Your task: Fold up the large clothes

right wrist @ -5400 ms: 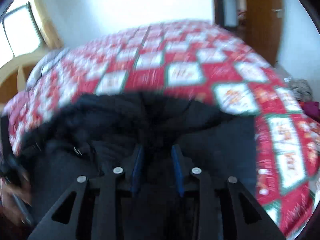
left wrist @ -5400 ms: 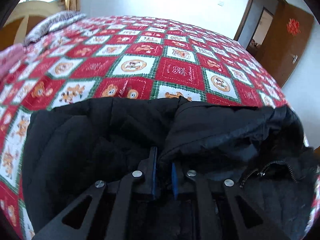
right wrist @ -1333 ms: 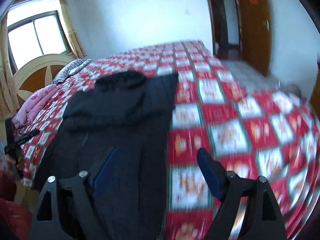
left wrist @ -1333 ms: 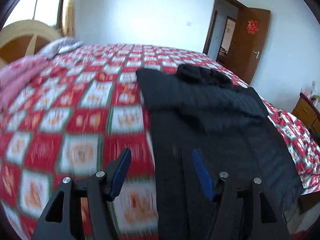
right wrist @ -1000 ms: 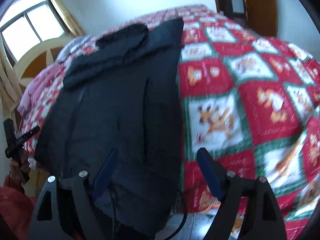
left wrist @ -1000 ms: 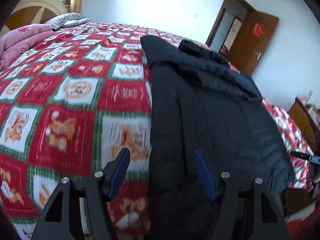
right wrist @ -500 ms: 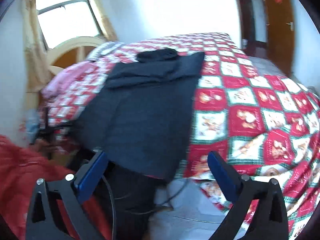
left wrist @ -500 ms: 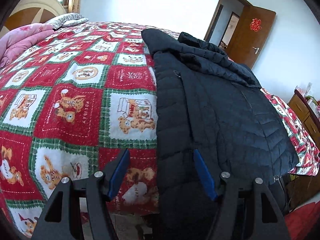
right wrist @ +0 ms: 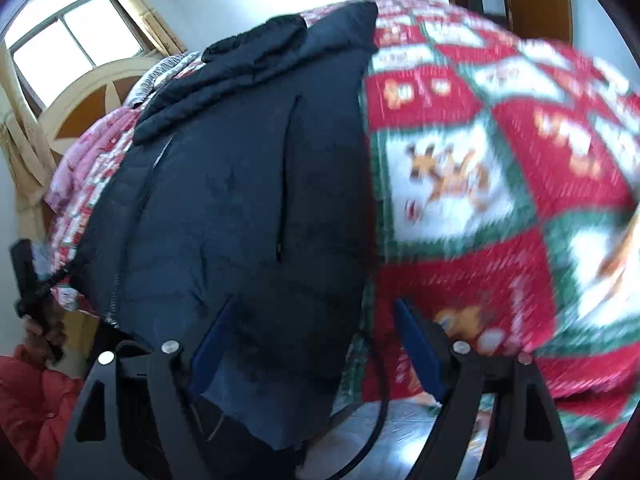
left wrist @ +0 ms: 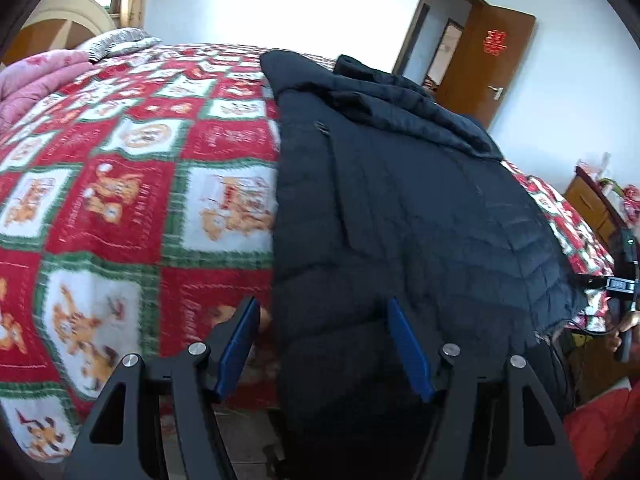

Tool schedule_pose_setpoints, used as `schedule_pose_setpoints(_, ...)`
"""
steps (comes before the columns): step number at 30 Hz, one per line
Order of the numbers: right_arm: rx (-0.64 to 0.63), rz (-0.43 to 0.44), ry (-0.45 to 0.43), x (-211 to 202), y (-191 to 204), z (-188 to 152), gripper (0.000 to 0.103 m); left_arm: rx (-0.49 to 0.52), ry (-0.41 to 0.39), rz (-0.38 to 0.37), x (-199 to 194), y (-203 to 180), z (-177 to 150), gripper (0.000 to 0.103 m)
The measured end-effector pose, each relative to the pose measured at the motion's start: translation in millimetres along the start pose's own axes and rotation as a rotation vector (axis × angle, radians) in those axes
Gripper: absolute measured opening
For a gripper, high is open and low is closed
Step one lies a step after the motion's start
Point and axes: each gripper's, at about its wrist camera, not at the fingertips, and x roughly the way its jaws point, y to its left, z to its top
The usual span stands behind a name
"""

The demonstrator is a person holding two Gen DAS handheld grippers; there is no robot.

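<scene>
A: Position of the garment?

B: Black padded coat (left wrist: pixel 400 208) lies lengthwise on the bed, over a red-and-green patchwork bedspread (left wrist: pixel 120 200). Sleeves or upper part bunched in a fold at the far end; hem at the near edge, hanging over the side of the bed toward the floor. Same layout from the right wrist view, coat (right wrist: pixel 240 200) to the left, bedspread (right wrist: pixel 480 180) to the right.

A: Tools?

B: Left gripper (left wrist: pixel 324 344) spread wide, nothing between the fingers, aimed at the coat's left hem corner. Right gripper (right wrist: pixel 312 344) also spread wide and empty, straddling the right hem edge. Neither looks to be touching cloth, though the right view is blurred.

A: How will it handle?

B: My read: quilted, puffy, soft. Bulky more than heavy. The shell looks smooth, likely slick, so a shallow pinch may slide off. It will spring back after folding, since the filling holds air.

A: Where to grip?

B: Hem corners, one per tool. Bite deep, past the stitched edge, taking both layers if the front is closed; cannot tell from here. Then lift both evenly and carry the hem up toward the collar end.

A: Anything nearby?

B: A dark cable (right wrist: pixel 380 400) loops just below the right hem; keep the fingers clear of it. Pink quilt (left wrist: pixel 28 76) sits well apart at the headboard end.
</scene>
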Motion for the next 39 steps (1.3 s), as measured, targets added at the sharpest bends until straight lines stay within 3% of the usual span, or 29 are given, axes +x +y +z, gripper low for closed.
schedule_pose_setpoints(6,-0.049,0.067,0.07,0.9,4.6,-27.6,0.079,-0.01,0.0,-0.027,14.4,-1.4,-1.3,0.067)
schedule_pose_setpoints(9,-0.002,0.11,0.089,4.7,-5.8,-29.6,0.054,-0.007,-0.008,-0.022,15.3,-3.0,-1.4,0.064)
schedule_pose_setpoints(11,0.03,0.171,0.065,-2.4,-9.8,-28.6,0.034,0.004,-0.007,-0.009,13.8,-4.2,-2.1,0.049)
schedule_pose_setpoints(14,0.047,0.254,-0.004,-25.2,-9.3,-26.6,0.023,-0.003,-0.013,-0.028,5.0,-1.2,0.8,0.027)
schedule_pose_setpoints(16,0.046,0.307,-0.076,-48.4,-5.0,-23.5,0.02,0.03,-0.02,-0.026,-0.2,-4.9,4.5,0.022)
schedule_pose_setpoints(20,0.038,0.34,-0.158,-72.1,8.9,-14.7,0.018,0.099,-0.051,-0.009,-14.6,-16.6,15.9,0.017)
schedule_pose_setpoints(30,0.074,0.363,-0.229,-79.2,31.1,1.9,0.016,0.072,-0.125,-0.042,-41.9,-33.1,50.7,0.015)
schedule_pose_setpoints(35,0.116,0.441,-0.328,-97.7,39.2,48.0,0.016,0.071,-0.157,-0.077,-57.2,-39.3,105.5,0.015)
schedule_pose_setpoints(39,0.097,0.466,-0.4,-114.6,47.1,112.9,0.016,0.041,-0.204,-0.112,-63.6,-43.4,166.1,0.015)
